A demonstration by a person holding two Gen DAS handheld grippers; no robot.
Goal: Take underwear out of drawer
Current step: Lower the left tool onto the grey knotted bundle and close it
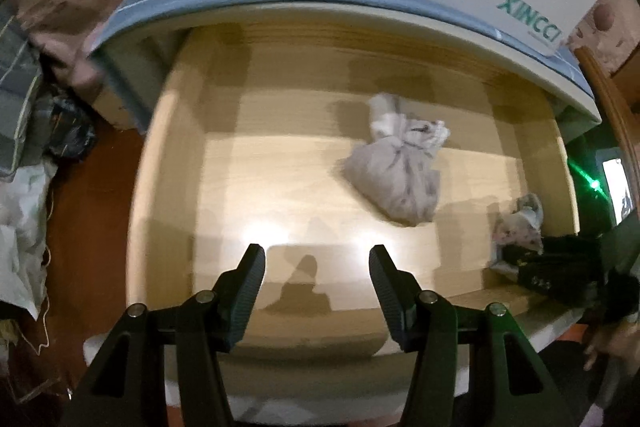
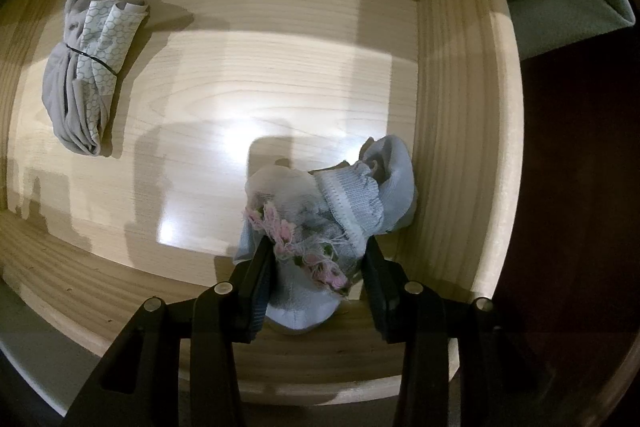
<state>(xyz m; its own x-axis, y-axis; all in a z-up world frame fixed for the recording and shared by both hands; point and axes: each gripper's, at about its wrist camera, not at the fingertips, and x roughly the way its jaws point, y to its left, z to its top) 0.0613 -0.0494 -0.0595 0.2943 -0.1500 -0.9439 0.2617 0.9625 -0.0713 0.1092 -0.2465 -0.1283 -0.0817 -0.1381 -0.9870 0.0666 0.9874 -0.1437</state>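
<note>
1. The drawer (image 2: 460, 75) is one, pulled open.
2. Two underwear bundles lie inside: a grey bundle (image 2: 86, 67) well apart, and a blue-and-pink bundle (image 2: 332, 211) in the corner.
3. The right gripper (image 2: 318, 259) is clamped on the blue-and-pink bundle; it should lift straight up, clear of the wall.
4. The left gripper (image 1: 316, 263) is open, holding nothing.

blue underwear (image 2: 392, 183): lower part hidden between the right tongs (image 2: 318, 259)
floor clutter (image 1: 24, 187): blurred, cut off by the left edge
</note>
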